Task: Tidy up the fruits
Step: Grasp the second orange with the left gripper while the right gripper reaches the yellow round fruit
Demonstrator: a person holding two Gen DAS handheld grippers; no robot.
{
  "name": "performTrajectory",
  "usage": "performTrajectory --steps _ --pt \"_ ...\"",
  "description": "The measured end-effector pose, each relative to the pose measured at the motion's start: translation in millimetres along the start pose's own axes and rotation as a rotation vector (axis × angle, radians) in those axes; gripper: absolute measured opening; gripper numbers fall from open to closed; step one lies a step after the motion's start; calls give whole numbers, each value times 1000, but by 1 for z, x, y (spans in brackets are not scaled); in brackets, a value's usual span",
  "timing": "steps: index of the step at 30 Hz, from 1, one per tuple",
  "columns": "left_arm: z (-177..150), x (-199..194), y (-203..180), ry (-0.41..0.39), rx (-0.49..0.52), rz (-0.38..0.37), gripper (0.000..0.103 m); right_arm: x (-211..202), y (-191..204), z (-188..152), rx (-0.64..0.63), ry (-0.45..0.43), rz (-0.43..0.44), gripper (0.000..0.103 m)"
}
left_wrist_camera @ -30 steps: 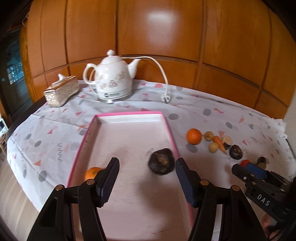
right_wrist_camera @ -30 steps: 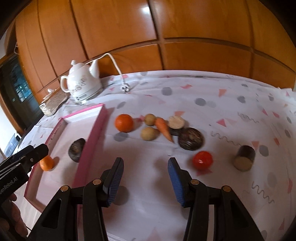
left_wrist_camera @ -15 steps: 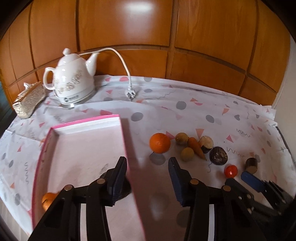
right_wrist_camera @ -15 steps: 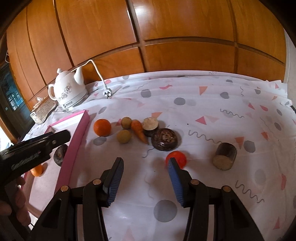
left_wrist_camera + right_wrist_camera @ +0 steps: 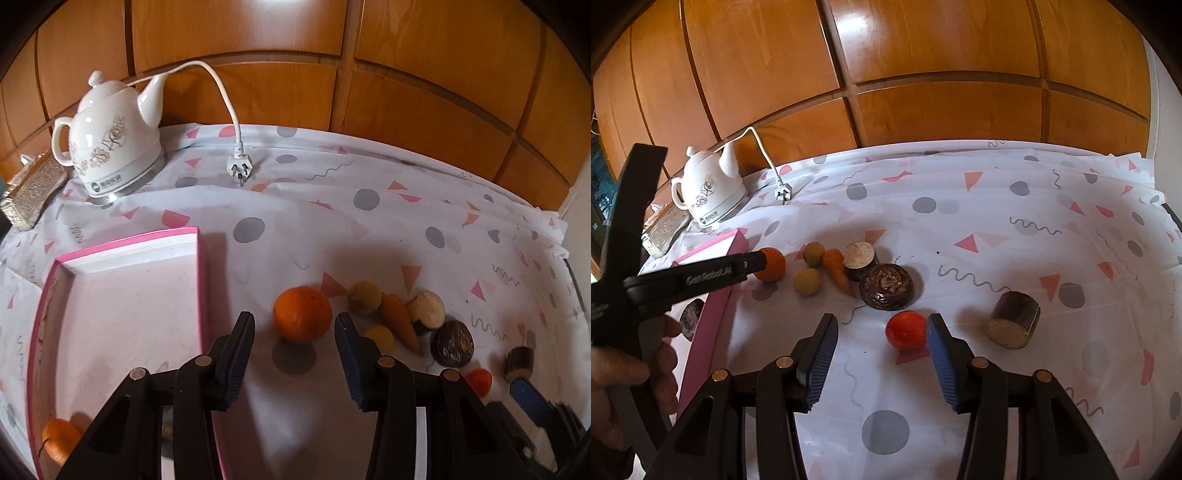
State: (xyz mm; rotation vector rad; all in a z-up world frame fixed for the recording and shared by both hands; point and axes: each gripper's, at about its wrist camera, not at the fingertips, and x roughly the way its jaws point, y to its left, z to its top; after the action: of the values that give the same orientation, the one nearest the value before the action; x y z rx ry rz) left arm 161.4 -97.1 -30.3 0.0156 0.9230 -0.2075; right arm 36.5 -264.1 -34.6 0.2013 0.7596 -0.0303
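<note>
Left gripper [image 5: 293, 338] empty, jaws just narrowed, parted around round orange fruit [image 5: 302, 314] on the cloth right of pink shallow tray [image 5: 201, 280]; centre it, descend, squeeze gently so it won't roll; right gripper [image 5: 881, 339] unclenched, empty, near small red tomato [image 5: 907, 329].

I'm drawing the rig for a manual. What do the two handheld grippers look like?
Both are alike: black plastic frames with brass-coloured rivets and two jaws faced with ribbed dark-blue pads. The left gripper shows white lettering along its side in the right wrist view. The right gripper shows no lettering in its own view. No cables or sleeves are visible.
</note>
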Motion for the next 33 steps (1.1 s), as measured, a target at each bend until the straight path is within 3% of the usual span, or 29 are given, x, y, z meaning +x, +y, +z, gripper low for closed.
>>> performTrajectory --steps 14,17,22,23,27,33 --pt "11 22 2 14 -32 -54 46 16 17 18 -79 -3 21 51" --pt "12 18 4 -15 -40 -62 47 17 21 19 -101 -3 37 51" --pt "16 32 7 48 -57 -101 46 22 25 18 -116 6 46 51" --pt "14 36 7 64 -57 -102 40 23 25 19 -118 6 44 51" --pt "11 30 10 43 -65 -136 39 25 28 19 -124 12 62 51" --pt "7 17 18 3 -96 -109 38 39 42 22 -160 26 93 50"
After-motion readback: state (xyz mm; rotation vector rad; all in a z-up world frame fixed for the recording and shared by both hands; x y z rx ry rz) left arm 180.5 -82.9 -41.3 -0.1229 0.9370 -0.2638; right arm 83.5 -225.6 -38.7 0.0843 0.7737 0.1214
